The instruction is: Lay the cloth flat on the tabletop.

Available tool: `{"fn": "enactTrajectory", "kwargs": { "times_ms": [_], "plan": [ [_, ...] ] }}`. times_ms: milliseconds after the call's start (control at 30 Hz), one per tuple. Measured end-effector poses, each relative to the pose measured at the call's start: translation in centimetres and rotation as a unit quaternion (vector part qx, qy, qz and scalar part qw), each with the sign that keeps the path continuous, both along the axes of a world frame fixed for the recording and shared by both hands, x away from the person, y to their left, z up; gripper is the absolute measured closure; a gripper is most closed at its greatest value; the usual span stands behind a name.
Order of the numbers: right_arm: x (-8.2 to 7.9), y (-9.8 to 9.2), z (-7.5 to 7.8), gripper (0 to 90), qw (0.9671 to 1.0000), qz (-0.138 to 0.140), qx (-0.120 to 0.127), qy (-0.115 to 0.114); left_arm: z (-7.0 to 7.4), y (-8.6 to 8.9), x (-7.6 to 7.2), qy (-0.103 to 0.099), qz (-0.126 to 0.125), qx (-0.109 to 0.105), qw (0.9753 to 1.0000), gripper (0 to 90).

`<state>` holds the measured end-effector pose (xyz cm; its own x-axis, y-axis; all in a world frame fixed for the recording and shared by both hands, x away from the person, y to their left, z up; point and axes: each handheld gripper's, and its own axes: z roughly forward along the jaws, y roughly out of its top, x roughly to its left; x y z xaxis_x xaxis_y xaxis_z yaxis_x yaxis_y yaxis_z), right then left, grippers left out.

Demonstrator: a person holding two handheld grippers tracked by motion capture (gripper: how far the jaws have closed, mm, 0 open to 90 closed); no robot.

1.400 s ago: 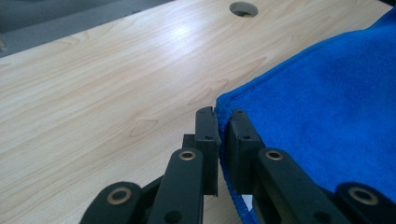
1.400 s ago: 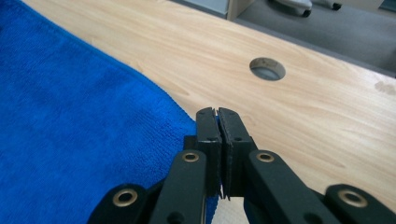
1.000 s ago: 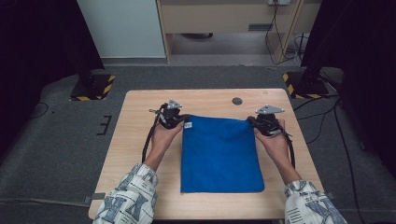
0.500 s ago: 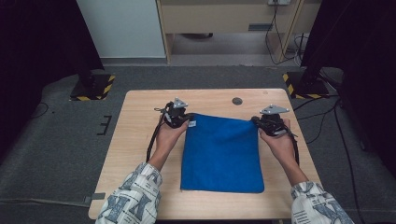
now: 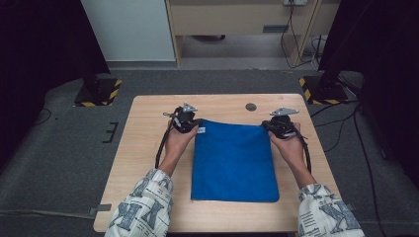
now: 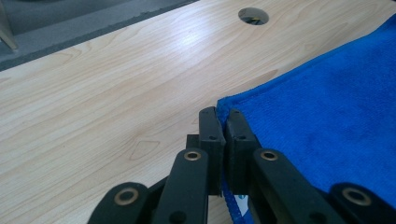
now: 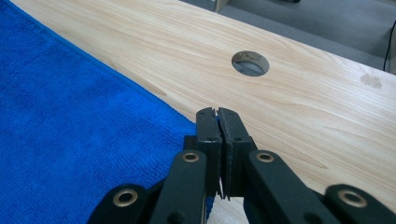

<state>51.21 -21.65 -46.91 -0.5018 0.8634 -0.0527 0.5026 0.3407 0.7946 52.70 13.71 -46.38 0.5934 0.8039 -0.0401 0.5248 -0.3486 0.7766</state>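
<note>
A blue cloth (image 5: 233,161) lies flat on the wooden table (image 5: 148,148), folded into a tall rectangle. My left gripper (image 5: 190,126) is shut on the cloth's far left corner (image 6: 224,105); the blue edge runs between its jaws in the left gripper view, where the left gripper (image 6: 223,116) rises from the bottom. My right gripper (image 5: 276,126) is shut on the far right corner; in the right gripper view the cloth (image 7: 84,140) meets the closed right gripper (image 7: 217,115) at its tips. A small white label (image 5: 201,130) shows at the left corner.
A round cable hole (image 5: 251,106) sits in the table behind the cloth, also seen as the hole (image 7: 250,63) and the hole (image 6: 253,15). Black cables trail from both grippers along the forearms. Dark stands with yellow-black bases (image 5: 96,94) flank the table on the grey floor.
Both grippers have carried the cloth's far edge away from the person, toward the far side of the table, and the cloth has slid that way with them.
</note>
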Motion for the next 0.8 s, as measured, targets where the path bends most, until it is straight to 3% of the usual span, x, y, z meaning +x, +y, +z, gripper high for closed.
{"fn": "enactTrajectory", "kwargs": {
  "times_ms": [233, 633, 800],
  "plan": [
    [0.7, 0.6, -0.4, 88.2, 1.0000, -0.003, -0.004, 0.007, -1.1, 0.1, 0.7, 0.009, 0.008, 0.016, 0.9998, 87.2],
    [2.0, 1.2, -1.9, 87.9, 0.9991, -0.015, -0.032, 0.024, -3.1, 0.8, 2.2, 0.024, 0.021, 0.001, 0.9995, 86.6],
    [2.6, 0.6, -2.5, 87.9, 0.9988, -0.024, -0.027, 0.034, -3.8, 0.8, 2.6, 0.027, 0.026, 0.000, 0.9993, 86.7]
  ]
}}
